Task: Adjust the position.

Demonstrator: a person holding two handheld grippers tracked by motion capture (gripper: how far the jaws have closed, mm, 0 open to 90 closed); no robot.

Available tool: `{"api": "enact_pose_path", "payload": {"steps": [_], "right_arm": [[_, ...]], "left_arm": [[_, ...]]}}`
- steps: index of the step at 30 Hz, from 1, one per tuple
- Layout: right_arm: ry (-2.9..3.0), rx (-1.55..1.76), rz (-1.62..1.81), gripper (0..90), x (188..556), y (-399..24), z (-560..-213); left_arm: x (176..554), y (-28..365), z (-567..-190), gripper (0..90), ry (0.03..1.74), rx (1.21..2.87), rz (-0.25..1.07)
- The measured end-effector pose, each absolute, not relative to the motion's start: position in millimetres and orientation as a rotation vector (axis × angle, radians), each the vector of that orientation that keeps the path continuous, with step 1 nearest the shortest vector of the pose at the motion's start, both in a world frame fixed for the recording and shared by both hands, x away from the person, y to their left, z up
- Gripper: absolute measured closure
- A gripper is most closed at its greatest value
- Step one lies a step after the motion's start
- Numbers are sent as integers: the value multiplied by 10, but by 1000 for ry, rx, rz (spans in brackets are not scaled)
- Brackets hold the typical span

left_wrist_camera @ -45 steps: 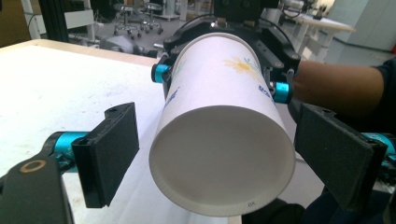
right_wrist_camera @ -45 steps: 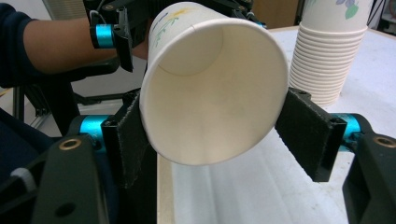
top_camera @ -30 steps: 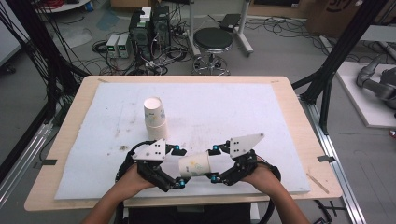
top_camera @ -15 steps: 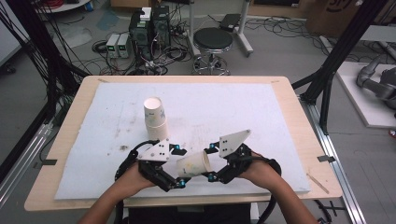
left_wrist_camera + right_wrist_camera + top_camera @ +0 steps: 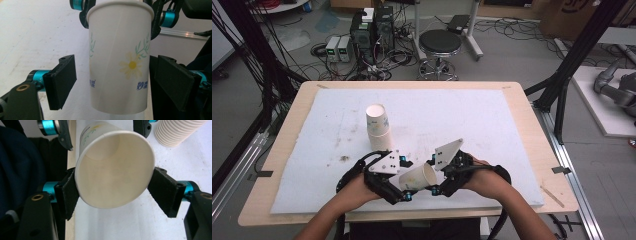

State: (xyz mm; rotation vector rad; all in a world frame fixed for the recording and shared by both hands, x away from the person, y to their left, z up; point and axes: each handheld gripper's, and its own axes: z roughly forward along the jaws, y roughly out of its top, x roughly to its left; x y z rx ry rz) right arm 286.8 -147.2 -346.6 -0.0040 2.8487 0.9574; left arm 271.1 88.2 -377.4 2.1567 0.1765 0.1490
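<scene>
A white mat (image 5: 472, 120) covers most of the wooden surface (image 5: 532, 130), and on it, a little left of the middle, stands one stack of paper cups (image 5: 378, 127), mouth up, well clear of both tools. Near the front edge, one single paper cup (image 5: 416, 178) with a daisy print lies tilted on its side in the air between the two tools, mouth toward the right. The right tool (image 5: 112, 192) is clamped on this cup at its rim, one jaw pressing each side of the squeezed mouth. The left tool (image 5: 120, 82) has its jaws apart around the cup's lower body: a clear gap shows at the left jaw, while the right jaw stands just beside the wall, and whether it touches cannot be told. Beyond the far edge, on the floor, stand one round stool (image 5: 440, 50), several electronics boxes (image 5: 362, 37) and loose cables; dark frame posts flank both sides.
</scene>
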Motion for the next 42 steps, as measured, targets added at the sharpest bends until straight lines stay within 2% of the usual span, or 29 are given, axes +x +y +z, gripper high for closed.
{"api": "enact_pose_path", "payload": {"steps": [22,42], "right_arm": [[2889,-68,823,285,2860,-1309,-3404],[2927,-102,744,284,2850,-1235,-3423]], "left_arm": [[2747,775,-3798,179,140,2239,138],[2778,637,-3848,290,136,2320,75]]}}
